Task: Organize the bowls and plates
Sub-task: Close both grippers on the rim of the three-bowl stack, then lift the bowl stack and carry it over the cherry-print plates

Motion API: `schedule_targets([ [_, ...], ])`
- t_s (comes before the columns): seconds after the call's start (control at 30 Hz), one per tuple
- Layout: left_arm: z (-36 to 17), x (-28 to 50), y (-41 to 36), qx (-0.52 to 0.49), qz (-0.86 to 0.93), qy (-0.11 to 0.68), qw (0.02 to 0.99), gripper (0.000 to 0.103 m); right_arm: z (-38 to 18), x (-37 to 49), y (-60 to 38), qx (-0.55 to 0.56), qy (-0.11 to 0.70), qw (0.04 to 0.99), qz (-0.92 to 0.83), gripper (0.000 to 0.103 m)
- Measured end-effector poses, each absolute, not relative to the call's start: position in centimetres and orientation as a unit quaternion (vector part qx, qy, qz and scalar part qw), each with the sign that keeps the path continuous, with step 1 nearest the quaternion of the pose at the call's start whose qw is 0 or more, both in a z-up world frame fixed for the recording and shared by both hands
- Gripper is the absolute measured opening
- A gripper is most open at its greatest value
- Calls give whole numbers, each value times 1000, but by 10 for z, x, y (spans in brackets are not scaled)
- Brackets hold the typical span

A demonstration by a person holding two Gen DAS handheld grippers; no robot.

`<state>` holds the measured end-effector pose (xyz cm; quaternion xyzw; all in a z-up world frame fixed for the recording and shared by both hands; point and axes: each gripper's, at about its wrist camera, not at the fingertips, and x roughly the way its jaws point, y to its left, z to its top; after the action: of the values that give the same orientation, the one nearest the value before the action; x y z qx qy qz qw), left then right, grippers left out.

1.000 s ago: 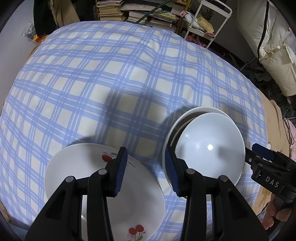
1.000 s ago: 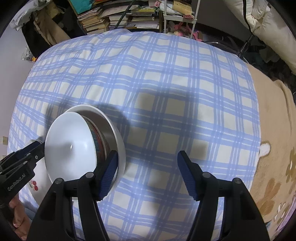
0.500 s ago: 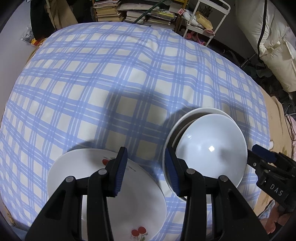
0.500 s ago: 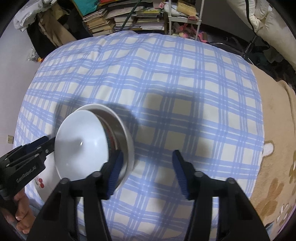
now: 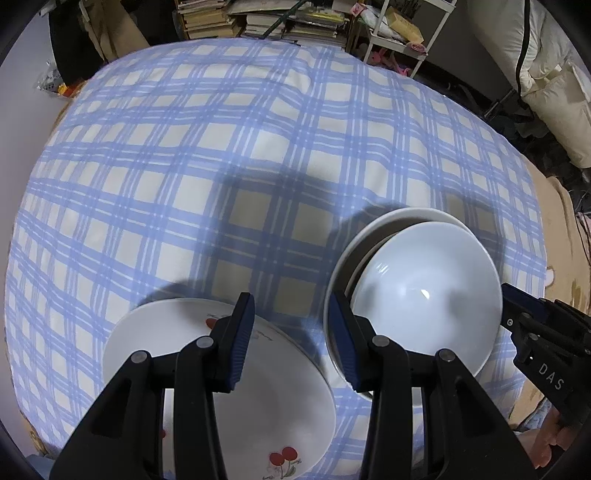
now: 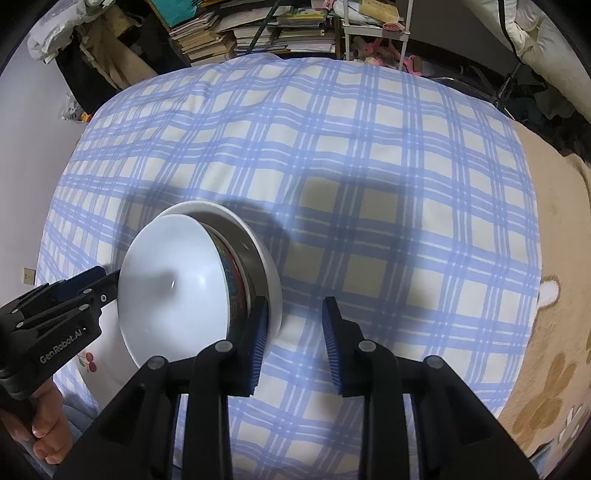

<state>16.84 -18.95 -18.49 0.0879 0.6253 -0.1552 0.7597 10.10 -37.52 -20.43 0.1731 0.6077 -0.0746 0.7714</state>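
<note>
A stack of nested bowls point(image 5: 424, 291) sits on the blue checked cloth point(image 5: 258, 147): a plain white bowl point(image 6: 173, 284) on top, a patterned bowl point(image 6: 236, 280) under it, and a wider white bowl point(image 6: 271, 280) outermost. Left of the stack lies a white plate with cherries point(image 5: 266, 406). My left gripper point(image 5: 291, 332) hovers open over the gap between plate and stack, holding nothing. My right gripper point(image 6: 293, 332) hangs just right of the stack, also seen as right gripper point(image 5: 535, 332); its jaws are closing with only cloth between them, its left pad by the outer bowl's rim.
Piles of books point(image 6: 240, 33) and a white rack point(image 5: 399, 33) stand beyond the cloth's far edge. A beige blanket point(image 6: 546, 332) lies to the right, pale bedding point(image 5: 546, 66) behind it. A person's hand point(image 6: 44, 439) grips the left gripper's handle.
The right gripper's jaws have come much closer together while staying beside the bowl stack. The left gripper, bowls and plate have kept still.
</note>
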Motion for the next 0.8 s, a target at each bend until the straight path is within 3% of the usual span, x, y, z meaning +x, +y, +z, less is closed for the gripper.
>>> schedule_targets([
  [0.2, -189, 162, -202, 126, -143, 613, 766, 40, -202, 99, -376, 174, 605, 774, -75, 31],
  [0.33, -188, 165, -199, 112, -150, 625, 757, 40, -205, 100, -376, 187, 606, 770, -63, 15],
  [0.57, -187, 165, -203, 123, -156, 635, 746, 37, -213, 100, -382, 230, 611, 756, -47, 10],
  [0.73, -189, 167, -204, 106, -170, 645, 737, 22, -218, 100, -383, 245, 614, 750, -42, 9],
  [0.8, -190, 169, -204, 96, -171, 648, 736, 21, -218, 101, -382, 242, 613, 751, -43, 9],
])
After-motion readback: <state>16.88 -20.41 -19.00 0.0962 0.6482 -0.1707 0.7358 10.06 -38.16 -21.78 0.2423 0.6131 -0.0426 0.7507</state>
